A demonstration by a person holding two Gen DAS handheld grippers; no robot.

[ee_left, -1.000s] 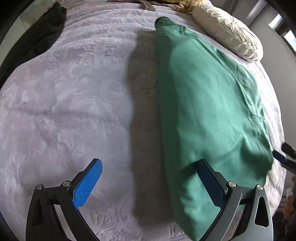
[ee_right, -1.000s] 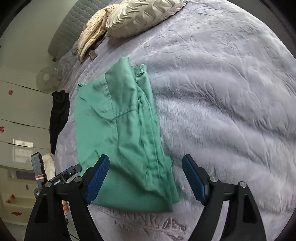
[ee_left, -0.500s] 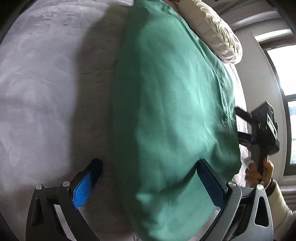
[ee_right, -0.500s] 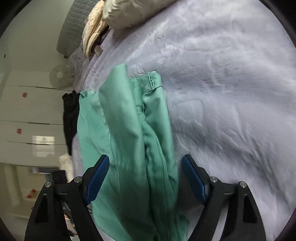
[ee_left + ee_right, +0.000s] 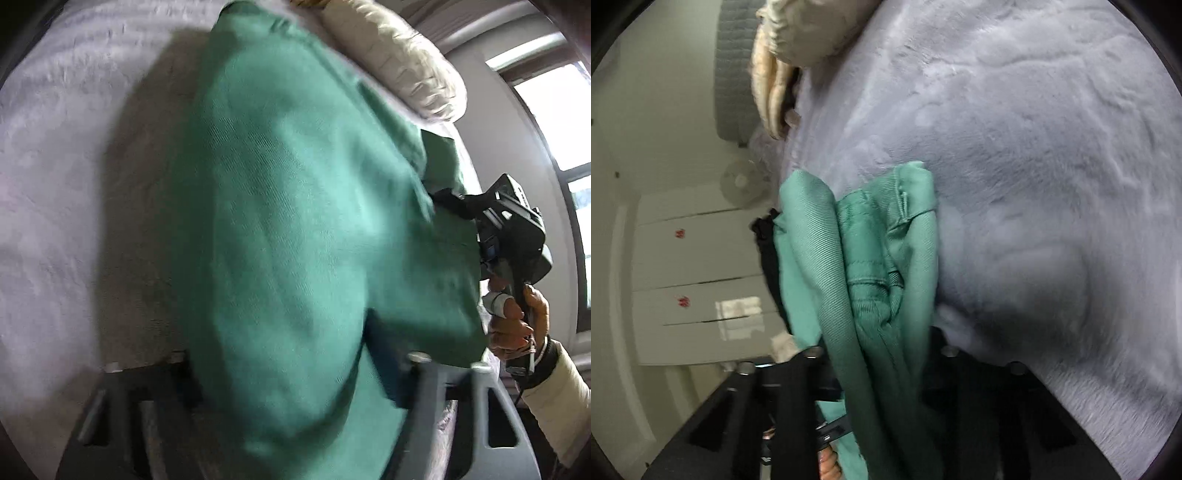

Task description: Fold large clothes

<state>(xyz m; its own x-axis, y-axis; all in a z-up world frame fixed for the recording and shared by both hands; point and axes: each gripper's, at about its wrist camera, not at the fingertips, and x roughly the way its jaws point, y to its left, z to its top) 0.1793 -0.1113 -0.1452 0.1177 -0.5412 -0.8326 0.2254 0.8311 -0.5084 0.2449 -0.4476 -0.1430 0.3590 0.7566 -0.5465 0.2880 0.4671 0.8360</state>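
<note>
A green garment (image 5: 295,221), folded lengthwise, lies on the grey-lilac bedspread (image 5: 74,184). My left gripper (image 5: 291,384) is shut on the garment's near end, with cloth bunched between its fingers. My right gripper (image 5: 879,376) is shut on the other near corner of the green garment (image 5: 879,266), waistband folds gathered between its fingers. The right gripper also shows in the left wrist view (image 5: 509,229), held by a hand at the cloth's right edge.
A cream quilted pillow (image 5: 399,55) lies at the head of the bed, with a beige cloth (image 5: 772,92) beside it. A black garment (image 5: 768,258) lies at the bed's far side. White cupboards (image 5: 694,277) and a window (image 5: 554,110) flank the bed.
Both grippers moved in over the garment's near end and went from open to shut on it. The cloth has bunched and lifted between the fingers.
</note>
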